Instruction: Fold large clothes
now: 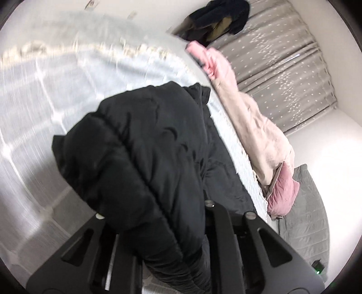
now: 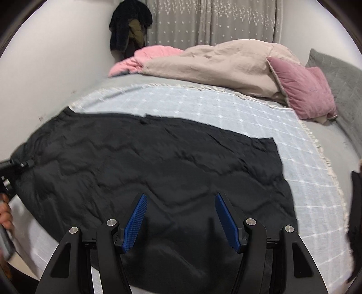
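Observation:
A large black puffer jacket (image 2: 158, 162) lies spread on the light blue checked blanket (image 2: 226, 108) of the bed. My right gripper (image 2: 181, 217) is open, its blue pads (image 2: 135, 224) just above the jacket's near part. My left gripper (image 2: 9, 171) shows at the far left edge of the right wrist view, at the jacket's left side. In the left wrist view a bulky fold of the jacket (image 1: 140, 162) is lifted and hides the fingertips of my left gripper (image 1: 167, 226), which is shut on it.
A beige and pink duvet (image 2: 215, 65) and a pink pillow (image 2: 303, 90) lie along the far side of the bed. A grey cushion (image 2: 339, 77) stands at the right. Dark clothes (image 2: 129, 27) hang by the starred curtain (image 2: 215, 20). A white wall (image 2: 56, 56) runs along the left.

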